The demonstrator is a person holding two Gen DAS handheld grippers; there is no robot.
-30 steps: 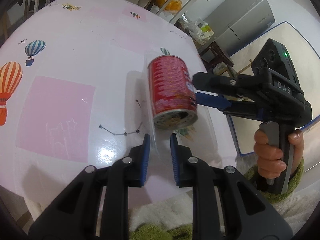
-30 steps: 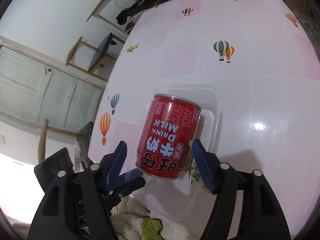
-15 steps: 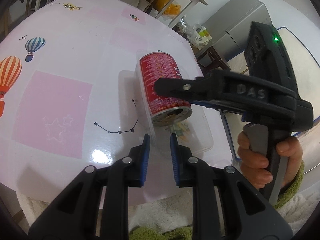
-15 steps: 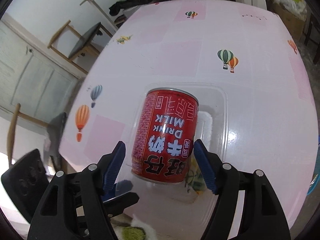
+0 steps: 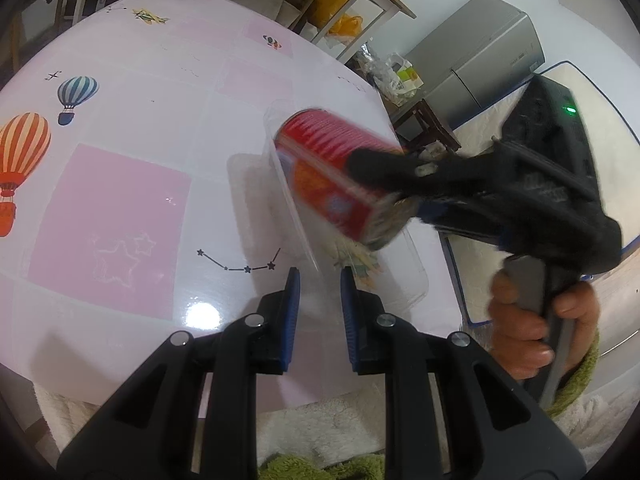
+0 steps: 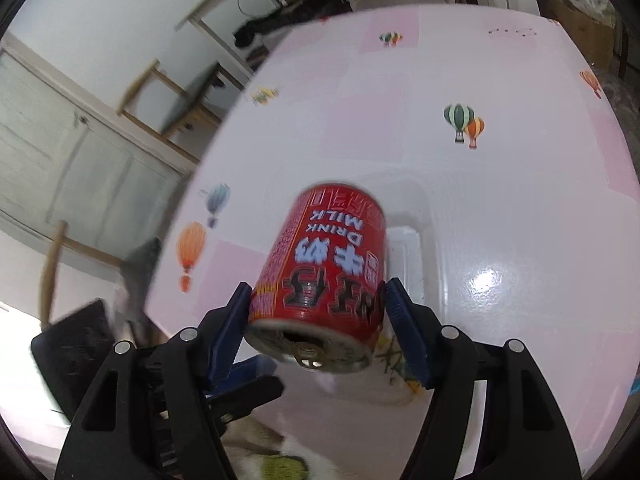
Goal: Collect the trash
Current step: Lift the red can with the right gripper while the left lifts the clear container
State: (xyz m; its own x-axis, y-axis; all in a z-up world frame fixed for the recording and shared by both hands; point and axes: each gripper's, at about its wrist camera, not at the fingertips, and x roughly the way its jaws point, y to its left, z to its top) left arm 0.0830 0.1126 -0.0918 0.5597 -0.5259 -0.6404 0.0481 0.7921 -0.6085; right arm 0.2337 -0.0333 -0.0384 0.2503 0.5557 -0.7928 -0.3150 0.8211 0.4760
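A red milk drink can (image 6: 328, 256) is between the blue pads of my right gripper (image 6: 318, 290), whose jaws are closing and touch it on both sides. The can is tilted, its opened top toward the camera. In the left wrist view the same can (image 5: 328, 184) hangs blurred over a clear plastic container (image 5: 288, 200), with a right finger across it. My left gripper (image 5: 316, 280) stays narrowly closed on the container's raised edge, near the front of the pink table (image 5: 120, 160). A paper scrap (image 5: 356, 264) lies inside the container.
A hand (image 5: 520, 340) in a green cuff holds the right gripper's handle. Beyond the table stand a grey fridge (image 5: 480, 60), a shelf with bags (image 5: 340, 12) and a dark stool (image 5: 424, 124). A wooden chair (image 6: 172, 92) and white doors (image 6: 60, 160) are on the other side.
The right gripper's pads have closed in from beside the can to touching it, and the can has tipped up out of the container. The left gripper has kept its place and opening.
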